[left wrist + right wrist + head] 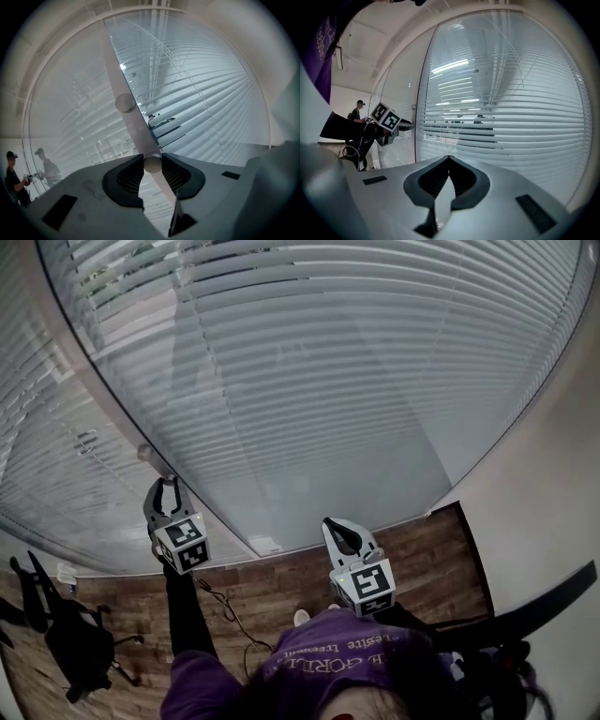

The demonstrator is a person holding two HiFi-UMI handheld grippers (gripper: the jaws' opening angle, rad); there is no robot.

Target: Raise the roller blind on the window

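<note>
A slatted blind point(319, 362) hangs lowered behind the big glass pane point(506, 108). A pale upright frame post point(123, 70) runs between two panes and carries two round white knobs. My left gripper point(166, 484) is at that post, its jaws shut on the lower knob point(152, 164). The upper knob point(125, 102) sits free just beyond it, also visible in the head view point(144, 453). My right gripper point(339, 529) hangs lower and to the right, facing the glass, shut point(449, 157) with nothing between its jaws. The right gripper view shows the left gripper point(396, 124) at the post.
Below me is a wooden floor point(281, 582) with a loose cable point(230, 610). A black stand point(75, 643) is at the lower left. A plain wall point(553, 484) closes the right side, with a dark bar point(544, 601) near it. People point(14, 180) show at the far left.
</note>
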